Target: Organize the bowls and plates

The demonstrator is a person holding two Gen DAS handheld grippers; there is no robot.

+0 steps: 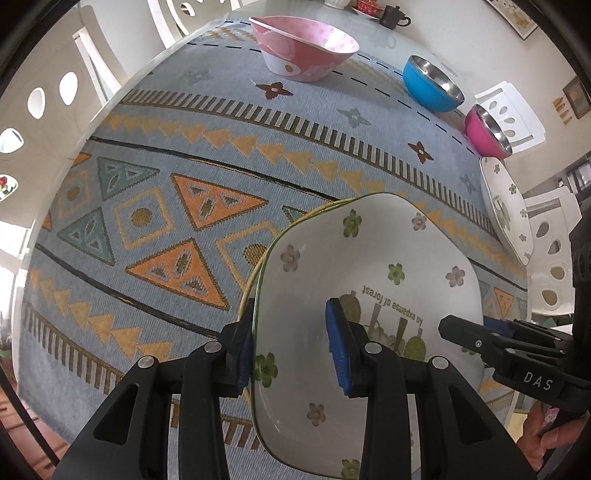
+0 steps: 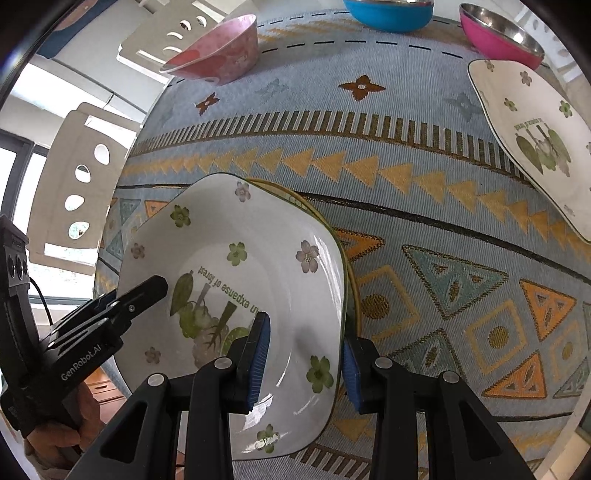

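A white square plate with flower print (image 1: 369, 258) (image 2: 236, 236) lies on top of another plate whose yellow rim (image 1: 255, 258) (image 2: 354, 280) shows beneath it. My left gripper (image 1: 291, 343) straddles the plate's left rim, one blue pad (image 1: 338, 347) inside and one outside, jaws not closed on it. My right gripper (image 2: 306, 358) straddles the right rim the same way. A second flowered plate (image 2: 535, 140) (image 1: 509, 210) lies to the right. A pink patterned bowl (image 1: 303, 48) (image 2: 218, 51), a blue bowl (image 1: 432, 85) (image 2: 388, 13) and a magenta bowl (image 1: 487, 129) (image 2: 498, 33) stand at the back.
A patterned blue cloth (image 1: 184, 166) (image 2: 406, 147) covers the table. White chairs (image 1: 51, 96) (image 2: 77, 184) stand around it. A dark cup (image 1: 393, 16) and dishes sit beyond the cloth at the far end.
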